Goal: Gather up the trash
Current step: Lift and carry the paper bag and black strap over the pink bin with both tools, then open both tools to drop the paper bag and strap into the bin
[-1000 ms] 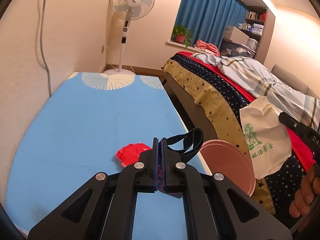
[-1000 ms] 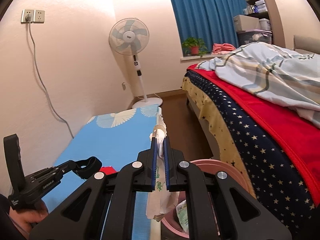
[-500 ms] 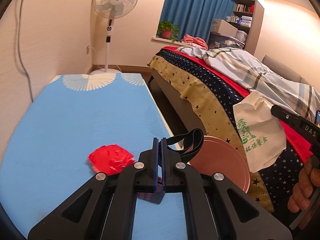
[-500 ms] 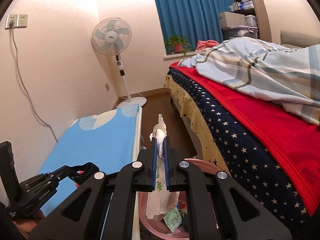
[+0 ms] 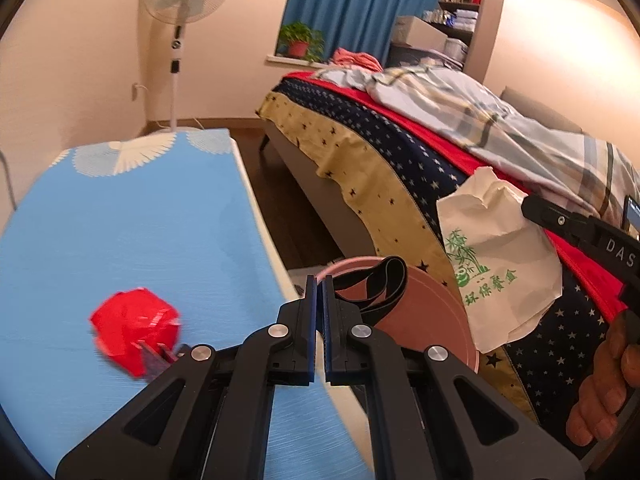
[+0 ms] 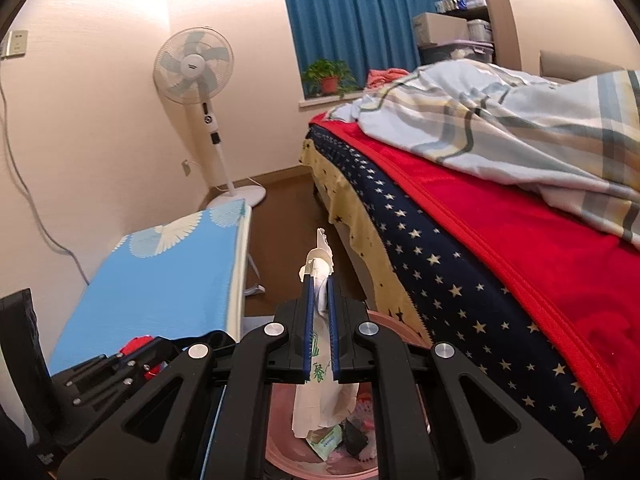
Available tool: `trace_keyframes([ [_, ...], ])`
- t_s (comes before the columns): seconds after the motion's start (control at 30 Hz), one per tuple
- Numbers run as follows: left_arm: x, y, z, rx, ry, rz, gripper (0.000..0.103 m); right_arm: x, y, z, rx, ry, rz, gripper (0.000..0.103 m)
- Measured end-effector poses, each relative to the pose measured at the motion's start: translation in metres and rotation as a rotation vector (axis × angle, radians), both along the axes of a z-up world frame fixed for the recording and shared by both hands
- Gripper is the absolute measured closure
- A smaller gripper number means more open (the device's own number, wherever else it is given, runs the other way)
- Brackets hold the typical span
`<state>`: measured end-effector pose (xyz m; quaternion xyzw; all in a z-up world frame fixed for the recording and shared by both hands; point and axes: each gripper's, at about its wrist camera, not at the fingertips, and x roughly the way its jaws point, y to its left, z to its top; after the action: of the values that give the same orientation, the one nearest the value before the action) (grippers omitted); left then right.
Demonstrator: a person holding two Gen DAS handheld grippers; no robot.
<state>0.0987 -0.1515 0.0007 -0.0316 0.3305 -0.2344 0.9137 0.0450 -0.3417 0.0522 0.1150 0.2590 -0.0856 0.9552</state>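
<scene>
Left gripper (image 5: 320, 280): jaws closed, nothing visibly pinched between the pads; a black strap (image 5: 376, 288) loops just right of its tips, whether held cannot be told; tips above the table's right edge.
Right gripper (image 6: 319, 280): jaws clamped on the gathered neck of a white bag (image 6: 320, 392) with green print; bag hangs down over the bin (image 6: 280, 452), a crumpled tuft sticking out past the tips.
Hand (image 5: 600, 392): at the right of the left view, wrapped around the right gripper's handle.
Red wrapper (image 5: 134, 330): crumpled, lying on the table (image 5: 120, 232) near its front, left of the left gripper; blurred; not touched by the pads.
Bin: pink, round, on the floor between table and bed (image 6: 500, 280); holds a green-and-white packet (image 6: 328, 440) and dark scraps.
Table: blue cloth with white fan motifs at the far end.
Bed: star-patterned cover, red blanket, plaid quilt (image 6: 500, 120) on top.
Fan (image 6: 194, 66): white, standing on the floor beyond the table, by the wall.
Plant (image 6: 329, 76): in a red pot on the sill, before a blue curtain (image 6: 352, 20).
Shelves (image 5: 456, 16): far right corner, boxes stacked.
</scene>
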Motion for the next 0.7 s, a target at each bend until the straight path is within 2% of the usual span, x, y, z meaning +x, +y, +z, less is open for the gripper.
trace_keyframes([
  [0.37, 0.008, -0.037, -0.021, 0.046, 0.031, -0.067, 0.101, 0.014, -0.011, -0.018, 0.019, 0.066, -0.038, 0.096],
  [0.57, 0.013, -0.047, -0.029, 0.027, 0.064, -0.095, 0.1, 0.019, -0.014, -0.023, 0.027, 0.084, -0.052, 0.093],
  [0.63, 0.014, -0.05, -0.03, 0.005, 0.076, -0.116, 0.094, 0.019, -0.015, -0.024, 0.029, 0.087, -0.065, 0.091],
  [0.67, 0.015, -0.051, -0.031, 0.006, 0.078, -0.118, 0.082, 0.019, -0.016, -0.024, 0.033, 0.09, -0.066, 0.091],
  [0.7, 0.014, -0.051, -0.03, 0.008, 0.074, -0.114, 0.078, 0.019, -0.016, -0.025, 0.035, 0.093, -0.067, 0.091],
])
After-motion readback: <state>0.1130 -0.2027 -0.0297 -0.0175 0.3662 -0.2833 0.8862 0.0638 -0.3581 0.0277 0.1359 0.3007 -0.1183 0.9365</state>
